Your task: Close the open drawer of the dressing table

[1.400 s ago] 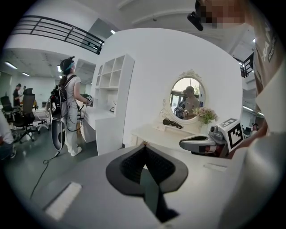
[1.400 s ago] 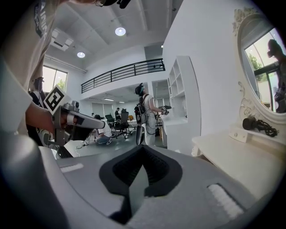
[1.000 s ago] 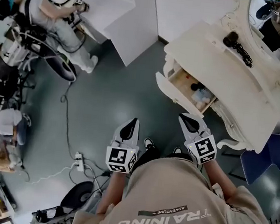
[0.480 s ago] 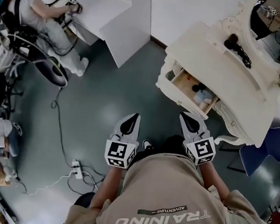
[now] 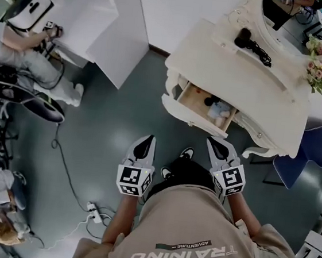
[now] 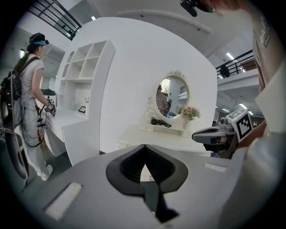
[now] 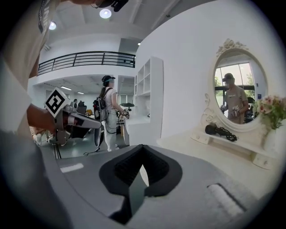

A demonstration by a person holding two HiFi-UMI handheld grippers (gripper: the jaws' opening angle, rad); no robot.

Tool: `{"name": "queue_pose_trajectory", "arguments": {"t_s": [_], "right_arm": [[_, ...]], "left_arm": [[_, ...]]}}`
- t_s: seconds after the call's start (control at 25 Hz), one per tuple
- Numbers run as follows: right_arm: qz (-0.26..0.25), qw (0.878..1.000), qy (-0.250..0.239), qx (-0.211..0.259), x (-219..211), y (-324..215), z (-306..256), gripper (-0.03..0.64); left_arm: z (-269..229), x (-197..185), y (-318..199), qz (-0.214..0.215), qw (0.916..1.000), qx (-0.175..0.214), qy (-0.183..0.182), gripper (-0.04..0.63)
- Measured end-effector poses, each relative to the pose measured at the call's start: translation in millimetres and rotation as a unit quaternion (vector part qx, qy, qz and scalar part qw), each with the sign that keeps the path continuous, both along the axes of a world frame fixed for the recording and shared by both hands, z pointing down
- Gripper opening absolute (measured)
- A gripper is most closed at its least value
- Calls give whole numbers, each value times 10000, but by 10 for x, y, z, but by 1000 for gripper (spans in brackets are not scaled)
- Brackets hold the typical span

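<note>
Shifted leftward in the head view since a moment ago, the open drawer (image 5: 202, 110) juts from the front of the cream desk (image 5: 242, 77). Left hand-held gripper (image 5: 146, 143) and right hand-held gripper (image 5: 215, 144) hover near it, jaws together, empty.

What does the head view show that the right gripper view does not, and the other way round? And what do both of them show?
Only the head view shows the open drawer of the dressing table, with things lying in it. Only the right gripper view shows that the right gripper has its jaws together with nothing between them, and a railed balcony high up. Both show the round mirror, the hair dryer, the flowers and the left gripper.
</note>
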State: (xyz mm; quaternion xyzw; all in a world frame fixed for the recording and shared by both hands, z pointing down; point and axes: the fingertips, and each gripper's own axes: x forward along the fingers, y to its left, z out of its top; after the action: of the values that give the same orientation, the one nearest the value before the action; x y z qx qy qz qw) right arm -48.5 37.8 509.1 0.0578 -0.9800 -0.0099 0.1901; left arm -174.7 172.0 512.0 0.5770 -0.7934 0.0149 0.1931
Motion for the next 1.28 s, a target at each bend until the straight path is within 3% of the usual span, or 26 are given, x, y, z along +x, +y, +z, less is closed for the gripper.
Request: {"name": "queue_pose_trajectory", "arguments": {"t_s": [0.28,0.56,0.84,1.12,1.28], "right_arm": [[697,9954,-650,-135,-245,-552,-149,2],[1206,9887,-890,-95,-194,-1228,-226,2],[1571,9851,-703,10,116,-1647,-214,2],[2294,9712,-607,-224,379,-1866,-85,2],[2409,9688,-541,-203,394,-1798,-85,2]], "left_arm": [[-326,-354,-698,743,9958,-208,-487,18],[-462,-387,-1517,1323,9891,-144,-632,18],[-444,-208,-2092,1696,9839,-92,-550,18],[-413,-34,-2456,2390,9692,-261,-539,18],[-407,-24,-2575,2588,9641,-219,-548,18]]}}
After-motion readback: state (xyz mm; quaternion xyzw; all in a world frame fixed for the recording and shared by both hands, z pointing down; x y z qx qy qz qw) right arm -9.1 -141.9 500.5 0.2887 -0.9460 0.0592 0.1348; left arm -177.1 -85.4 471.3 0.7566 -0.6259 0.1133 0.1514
